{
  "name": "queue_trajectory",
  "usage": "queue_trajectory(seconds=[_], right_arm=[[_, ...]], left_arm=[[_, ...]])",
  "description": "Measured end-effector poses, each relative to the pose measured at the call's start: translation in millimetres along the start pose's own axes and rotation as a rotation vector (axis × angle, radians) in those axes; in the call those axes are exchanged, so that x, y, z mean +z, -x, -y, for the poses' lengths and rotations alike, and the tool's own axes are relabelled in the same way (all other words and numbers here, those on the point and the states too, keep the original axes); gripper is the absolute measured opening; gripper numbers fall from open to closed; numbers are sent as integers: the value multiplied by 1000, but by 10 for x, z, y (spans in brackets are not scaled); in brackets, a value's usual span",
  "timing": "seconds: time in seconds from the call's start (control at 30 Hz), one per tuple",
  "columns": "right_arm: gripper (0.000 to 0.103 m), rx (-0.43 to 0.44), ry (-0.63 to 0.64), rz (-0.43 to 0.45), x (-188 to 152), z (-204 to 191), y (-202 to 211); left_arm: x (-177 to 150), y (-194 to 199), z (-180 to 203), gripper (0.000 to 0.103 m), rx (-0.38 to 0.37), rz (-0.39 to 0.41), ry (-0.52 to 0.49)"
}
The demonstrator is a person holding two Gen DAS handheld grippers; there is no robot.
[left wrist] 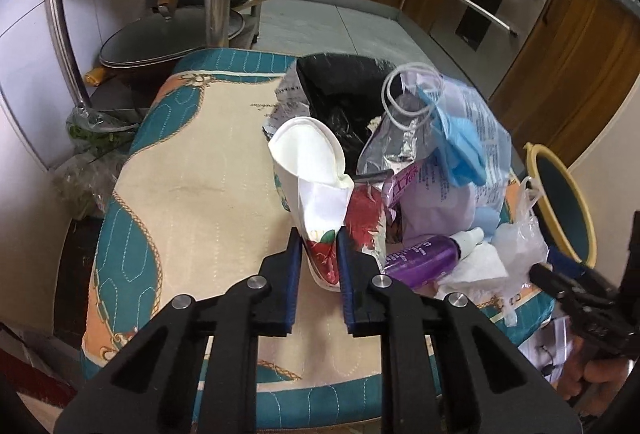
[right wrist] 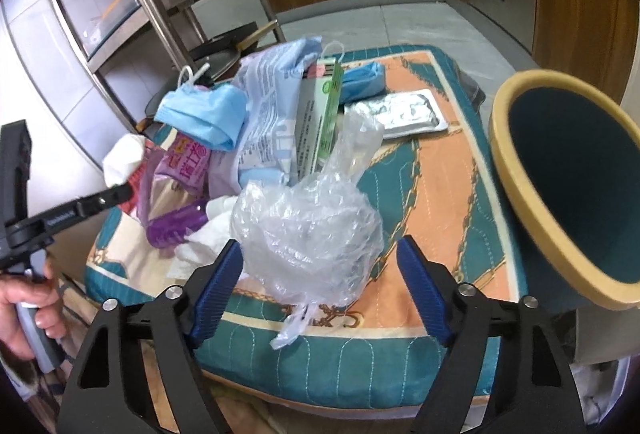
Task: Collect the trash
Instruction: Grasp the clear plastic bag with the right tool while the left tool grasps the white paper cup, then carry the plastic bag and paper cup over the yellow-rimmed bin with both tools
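The left hand-held gripper point(left wrist: 318, 254) has its blue pads nearly together, pinching the lower end of a crumpled paper cup point(left wrist: 316, 185) with a red flower print, which lies on the quilted cushion point(left wrist: 192, 169). Just right of it sit a purple spray bottle point(left wrist: 424, 254) and a purple snack wrapper point(right wrist: 186, 163) (its Chinese print is too blurred to read). The right hand-held gripper point(right wrist: 320, 274) stands wide, a crumpled clear plastic bag point(right wrist: 308, 230) between its pads, seemingly not yet squeezed. A blue face mask point(right wrist: 204, 113) tops the pile; a teal bin point(right wrist: 576, 189) stands right.
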State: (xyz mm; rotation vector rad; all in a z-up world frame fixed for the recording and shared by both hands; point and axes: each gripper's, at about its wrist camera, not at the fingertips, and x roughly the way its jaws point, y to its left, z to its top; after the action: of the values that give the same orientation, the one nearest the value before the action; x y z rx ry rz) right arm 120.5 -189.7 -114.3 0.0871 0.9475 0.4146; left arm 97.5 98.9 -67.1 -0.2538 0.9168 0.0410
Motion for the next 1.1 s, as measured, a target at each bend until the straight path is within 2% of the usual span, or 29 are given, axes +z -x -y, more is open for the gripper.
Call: queue_trajectory(seconds=[0.13,0.2,0.3,0.5,0.6,0.87,0.97,1.1], right_arm=[[54,26,0,-23,-32,-6,-48],[39,48,-2,-26,-37,-10,-39],[30,64,-4,-14,-33,-3,1],[24,113,-43,46,17,62,210],[24,128,-65,71,44,99,308],[24,147,-92,129,104,155,512],[24,142,-102,155,126,179,600],[24,115,-107,192,137,266,732]], left_arm=[[13,115,-59,17,-2,36,33],[23,175,-103,17,-13,54,62],[33,260,-138,17,-30,86,88],[57,478,-152,17,-39,165,109],[60,512,-154,17,-26,170,109],[58,769,-285,17,65,258,163],[77,855,-195,17,67,296,120],[111,871,57,17,3,309,37]])
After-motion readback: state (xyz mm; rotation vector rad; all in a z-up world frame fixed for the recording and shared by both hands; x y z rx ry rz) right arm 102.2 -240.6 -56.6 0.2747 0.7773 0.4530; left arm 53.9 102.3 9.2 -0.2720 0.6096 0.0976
